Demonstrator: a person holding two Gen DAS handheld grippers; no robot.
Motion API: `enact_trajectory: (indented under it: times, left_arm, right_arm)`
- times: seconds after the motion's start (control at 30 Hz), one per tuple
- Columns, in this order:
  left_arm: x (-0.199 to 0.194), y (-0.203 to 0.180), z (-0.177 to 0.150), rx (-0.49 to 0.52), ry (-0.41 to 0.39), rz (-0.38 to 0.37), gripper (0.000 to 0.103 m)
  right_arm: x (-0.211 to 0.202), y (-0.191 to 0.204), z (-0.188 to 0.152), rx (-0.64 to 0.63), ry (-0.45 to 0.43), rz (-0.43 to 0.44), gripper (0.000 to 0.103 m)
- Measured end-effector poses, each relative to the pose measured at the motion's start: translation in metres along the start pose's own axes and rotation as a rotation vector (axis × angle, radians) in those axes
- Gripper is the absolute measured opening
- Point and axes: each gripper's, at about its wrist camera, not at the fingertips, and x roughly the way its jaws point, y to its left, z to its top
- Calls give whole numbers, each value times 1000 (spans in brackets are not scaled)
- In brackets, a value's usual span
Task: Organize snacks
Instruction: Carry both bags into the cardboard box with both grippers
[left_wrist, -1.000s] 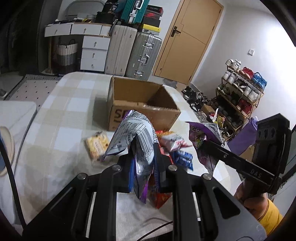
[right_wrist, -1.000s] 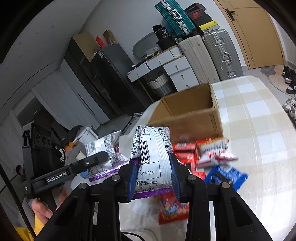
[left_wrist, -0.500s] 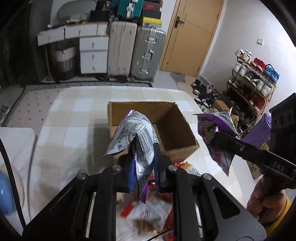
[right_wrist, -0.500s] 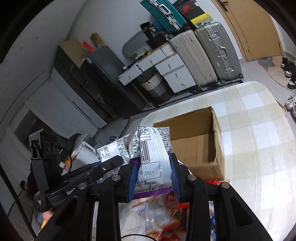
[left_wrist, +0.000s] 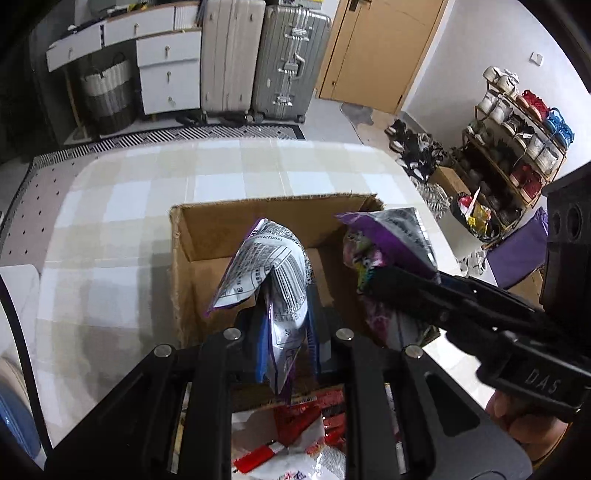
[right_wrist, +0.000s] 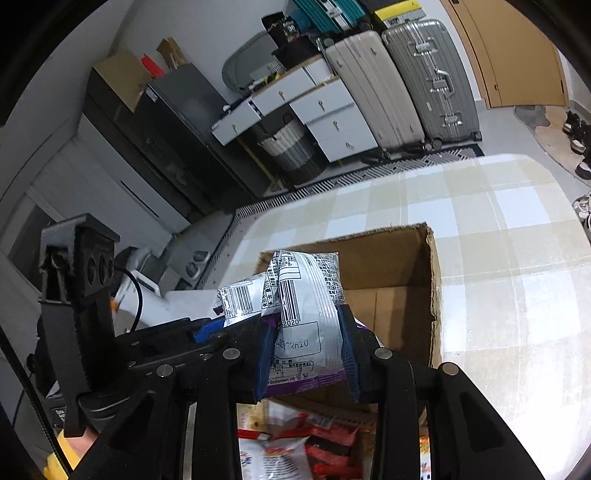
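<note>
Both grippers are holding snack packets above an open cardboard box (left_wrist: 192, 258) that is standing on a worktop (left_wrist: 122, 206) covered with a pale checked cloth. The left gripper (left_wrist: 286, 332) is clamping its fingers on a silver-and-purple packet (left_wrist: 273, 273), printed with a barcode, whose crumpled upper part is sticking up over the box's opening. The right gripper (right_wrist: 306, 354) is likewise closing its fingers on a second silver-and-purple packet (right_wrist: 310, 295), held upright with its printed back facing the camera, over the near wall of the box. In the left wrist view the right gripper (left_wrist: 369, 280) is entering from the right, its packet (left_wrist: 388, 236) hanging over the box's right side; a hand (left_wrist: 524, 424) is gripping its handle at the lower right. In the right wrist view the left gripper (right_wrist: 218, 328) is reaching in from the left, beside the right one. More snack packets (right_wrist: 295, 443), red and white, are lying on the worktop in front of the box, partly hidden beneath the grippers. Two suitcases (left_wrist: 258, 55) and a white drawer unit (left_wrist: 166, 70) are standing against the far wall.
</note>
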Motion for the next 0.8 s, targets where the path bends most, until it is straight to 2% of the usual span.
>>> enact_trajectory:
  times: [0.4,0.8]
  left_arm:
    - [58,10,-10,3,61,10,15]
    - [69,7,-12,4,95,24,15]
  right_arm:
    - [33,-18,-1,-8,46,-52,32]
    - [39,-17,-5,-43,63,-107,33]
